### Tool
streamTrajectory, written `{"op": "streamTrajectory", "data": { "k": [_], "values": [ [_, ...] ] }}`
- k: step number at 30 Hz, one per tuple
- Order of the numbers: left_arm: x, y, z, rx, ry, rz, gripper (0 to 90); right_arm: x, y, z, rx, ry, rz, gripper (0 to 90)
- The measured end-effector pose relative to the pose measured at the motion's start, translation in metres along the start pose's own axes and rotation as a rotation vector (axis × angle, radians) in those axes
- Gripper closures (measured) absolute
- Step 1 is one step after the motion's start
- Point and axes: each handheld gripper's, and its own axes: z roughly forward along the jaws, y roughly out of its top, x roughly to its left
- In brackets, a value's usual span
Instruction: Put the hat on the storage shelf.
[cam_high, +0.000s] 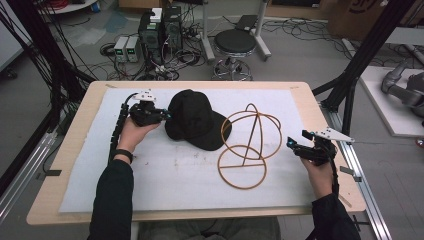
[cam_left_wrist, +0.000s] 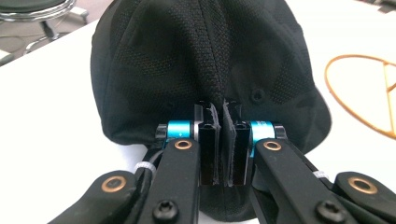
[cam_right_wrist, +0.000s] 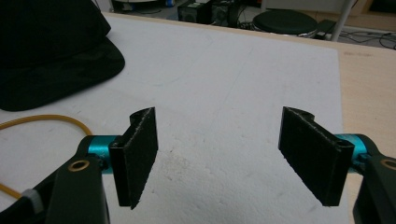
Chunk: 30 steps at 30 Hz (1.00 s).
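Even overhead light, soft shadows, sharp w/ slight bg blur

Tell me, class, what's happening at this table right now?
A person holds tongs in each hand over a white mat. The left tongs are shut on the back edge of a black cap, pinching its fabric. The right tongs are open, holding nothing, at the mat's right edge. A wire stand, made of gold-coloured hoops, lies beside the cap, with the brim over one hoop.
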Motion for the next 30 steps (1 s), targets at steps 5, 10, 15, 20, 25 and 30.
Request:
{"op": "streamTrajectory", "data": {
  "k": [5, 10, 15, 20, 25, 30],
  "values": [
    [-0.006, 0.007, -0.012, -0.067, -0.040, 0.002, 86.5, 0.000, 0.000, 0.000, 0.005, -0.003, 0.002, 27.9],
    [-0.014, 0.013, -0.021, -0.107, -0.041, 0.017, 86.8, 0.002, 0.000, 0.001, 0.008, -0.002, -0.006, 28.0],
    [-0.022, 0.022, -0.033, -0.167, -0.051, 0.026, 87.0, 0.004, 0.001, 0.003, 0.008, 0.001, -0.010, 28.0],
    [-0.028, 0.035, -0.044, -0.201, -0.059, 0.044, 87.1, 0.005, 0.002, 0.005, 0.013, -0.001, -0.017, 28.4],
    [-0.034, 0.044, -0.054, -0.244, -0.058, 0.051, 87.2, 0.005, 0.001, 0.005, 0.013, -0.002, -0.010, 28.4],
    [-0.041, 0.059, -0.069, -0.261, -0.039, 0.061, 87.2, 0.004, 0.001, 0.006, 0.016, -0.003, -0.007, 28.5]
  ]
}}
